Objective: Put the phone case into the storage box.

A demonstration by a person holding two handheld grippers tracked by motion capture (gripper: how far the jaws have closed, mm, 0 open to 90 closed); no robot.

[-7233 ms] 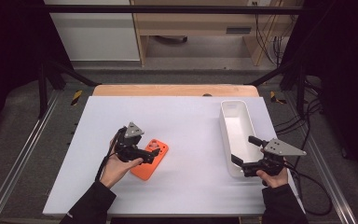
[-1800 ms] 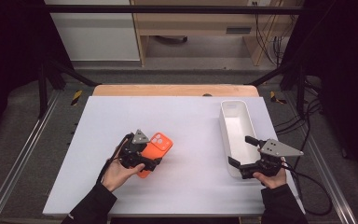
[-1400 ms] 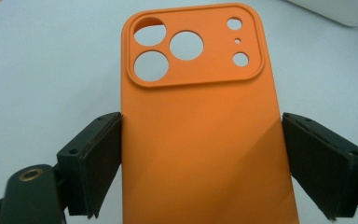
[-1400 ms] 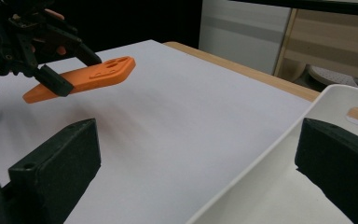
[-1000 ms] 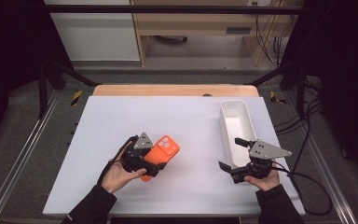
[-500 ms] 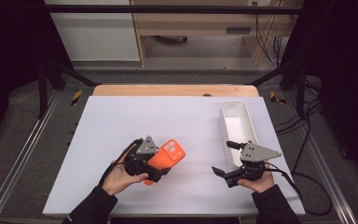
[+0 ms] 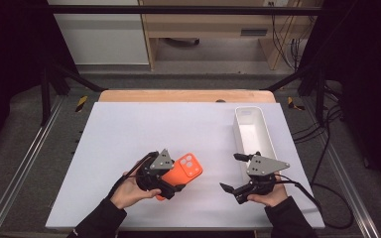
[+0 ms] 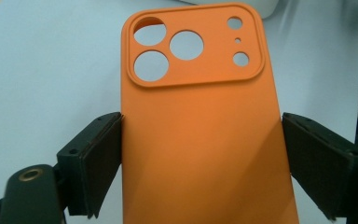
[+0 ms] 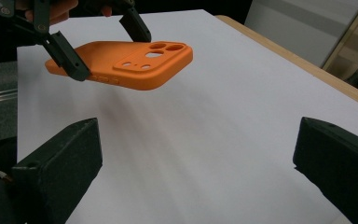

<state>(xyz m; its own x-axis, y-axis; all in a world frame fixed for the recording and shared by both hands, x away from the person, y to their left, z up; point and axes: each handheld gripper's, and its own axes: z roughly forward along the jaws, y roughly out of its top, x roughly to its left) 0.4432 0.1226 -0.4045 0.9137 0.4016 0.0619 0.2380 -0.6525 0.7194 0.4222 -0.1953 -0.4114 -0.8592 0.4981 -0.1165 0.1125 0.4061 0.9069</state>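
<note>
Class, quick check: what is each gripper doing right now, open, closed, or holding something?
Left gripper: closed on the orange phone case, held off the table.
Right gripper: open, holding nothing, jaws wide apart.

The phone case (image 7: 182,171) sits between the jaws of the left hand-held gripper (image 7: 171,184), raised above the near left part of the desk (image 7: 144,129). To its right — well apart — the right hand-held gripper (image 7: 233,173) hovers, facing the case. Just behind that gripper lies the tray (image 7: 253,136), along the desk's right edge.
</note>
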